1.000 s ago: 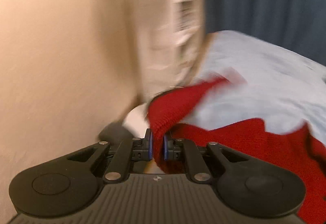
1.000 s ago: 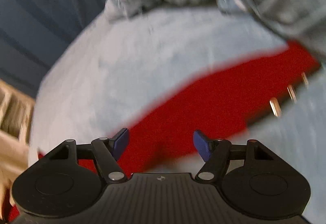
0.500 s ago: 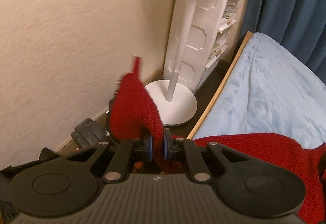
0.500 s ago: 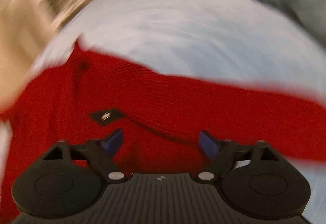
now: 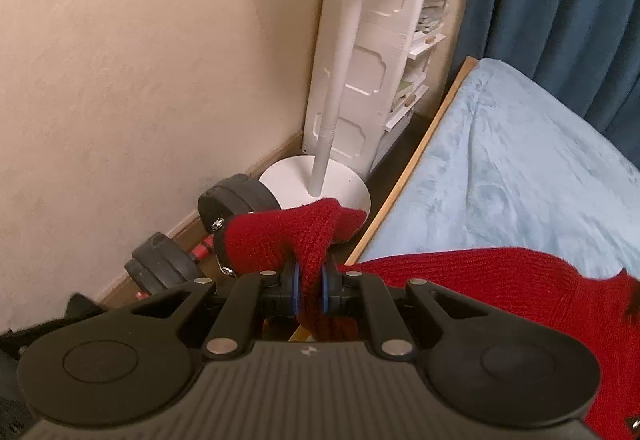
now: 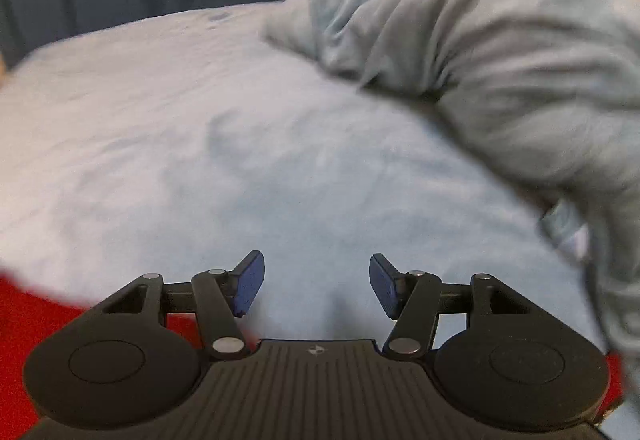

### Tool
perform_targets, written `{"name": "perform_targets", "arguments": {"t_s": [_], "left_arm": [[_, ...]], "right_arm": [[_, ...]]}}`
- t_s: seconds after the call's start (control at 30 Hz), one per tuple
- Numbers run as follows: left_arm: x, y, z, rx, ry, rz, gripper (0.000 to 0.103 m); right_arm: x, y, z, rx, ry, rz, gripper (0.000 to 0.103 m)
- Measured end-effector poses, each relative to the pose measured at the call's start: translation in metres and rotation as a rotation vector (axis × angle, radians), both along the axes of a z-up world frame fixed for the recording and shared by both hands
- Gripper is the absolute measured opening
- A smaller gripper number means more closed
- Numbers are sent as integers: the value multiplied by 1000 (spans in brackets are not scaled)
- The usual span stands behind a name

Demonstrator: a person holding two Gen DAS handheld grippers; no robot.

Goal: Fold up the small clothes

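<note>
fan base [image 5: 316, 182] | wht shelf [image 5: 400, 40] | dumbbells [image 5: 236, 200] | blue curtain [image 5: 560, 0] | grey blanket [image 6: 500, 72]

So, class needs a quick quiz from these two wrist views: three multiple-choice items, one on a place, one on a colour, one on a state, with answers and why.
1. Where does the white fan stand stand?
A. on the floor by the wall
B. on the bed
C. on a shelf

2. What colour is the knit garment?
A. green
B. red
C. yellow

3. What is between the jaws of the right gripper?
A. the garment
B. a grey blanket
C. nothing

Answers:
1 A, its round base sits on the floor beside the bed.
2 B, red knit is pinched in the left gripper.
3 C, the jaws are closing with only bedding behind them.
</note>
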State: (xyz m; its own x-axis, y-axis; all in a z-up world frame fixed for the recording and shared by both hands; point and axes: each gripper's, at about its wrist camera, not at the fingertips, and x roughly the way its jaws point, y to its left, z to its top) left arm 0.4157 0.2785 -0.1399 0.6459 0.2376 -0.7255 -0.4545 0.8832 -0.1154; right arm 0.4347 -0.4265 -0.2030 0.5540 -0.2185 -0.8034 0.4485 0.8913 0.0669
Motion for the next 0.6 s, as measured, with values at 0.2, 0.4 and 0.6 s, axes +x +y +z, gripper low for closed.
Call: {"name": "perform_targets", "arguments": {"t_s": [0.2,0.4,0.6], "left_arm": [[-14,11,7,-105,-65,105,10],[-7,-53,70,-90,-231,-24,10],[-6,-224,107,-68,-317,-509,19]], "right_arm": [[-135,11,-17,209,16,22,62],[-221,39,-15,304,-29,-57,62],[-226,58,5,272,-63,47,62]]}}
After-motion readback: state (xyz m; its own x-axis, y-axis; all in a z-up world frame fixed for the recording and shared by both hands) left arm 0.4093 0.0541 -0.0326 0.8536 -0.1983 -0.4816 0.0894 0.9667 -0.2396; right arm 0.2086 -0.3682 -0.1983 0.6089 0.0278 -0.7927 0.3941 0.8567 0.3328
